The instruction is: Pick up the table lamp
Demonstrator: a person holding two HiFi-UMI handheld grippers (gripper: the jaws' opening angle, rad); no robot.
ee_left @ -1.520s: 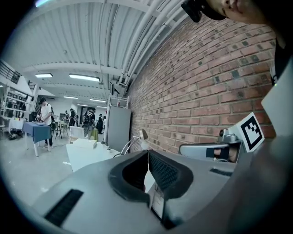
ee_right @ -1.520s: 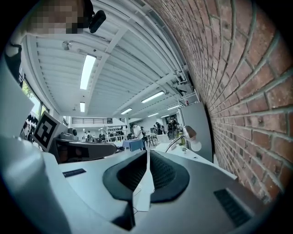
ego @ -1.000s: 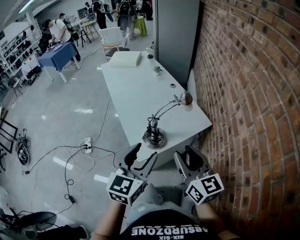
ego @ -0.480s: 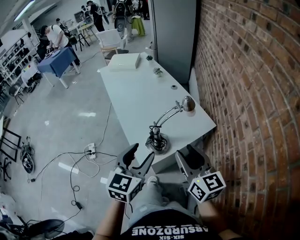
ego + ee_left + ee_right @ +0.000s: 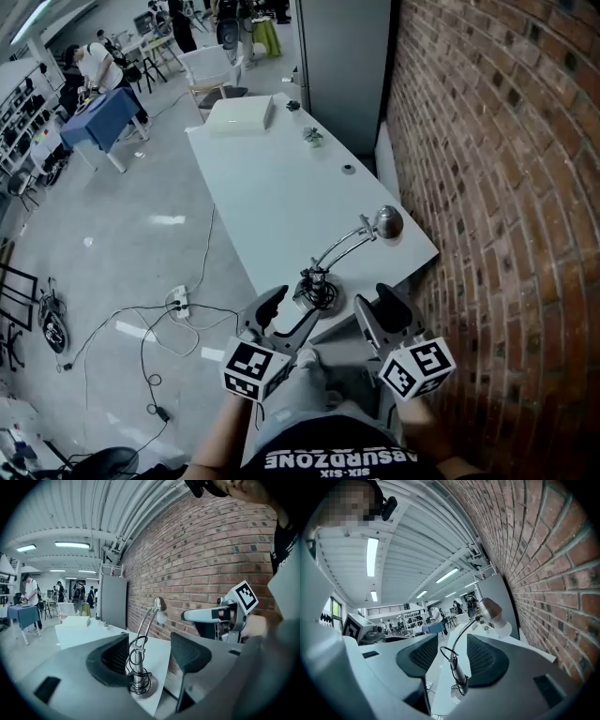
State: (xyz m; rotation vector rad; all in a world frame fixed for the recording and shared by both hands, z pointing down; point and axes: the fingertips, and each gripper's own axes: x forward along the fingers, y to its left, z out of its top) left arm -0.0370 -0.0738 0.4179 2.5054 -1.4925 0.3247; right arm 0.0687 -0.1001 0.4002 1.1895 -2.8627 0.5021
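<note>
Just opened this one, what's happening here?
A person holds a gripper in each hand in front of the table lamp, which stands at the near end of a white table beside a brick wall. The left gripper and right gripper are both open and empty, their jaws having just been opening, each aimed at the lamp's stem. Nothing is gripping the lamp yet.

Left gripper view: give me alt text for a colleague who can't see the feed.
The left tongs, which have just been opening wider, stand apart and empty. They frame the table lamp ahead without touching it. Its cord-wrapped stem rises from a round base at the near end of the white table, with a brick wall on the right.
</note>
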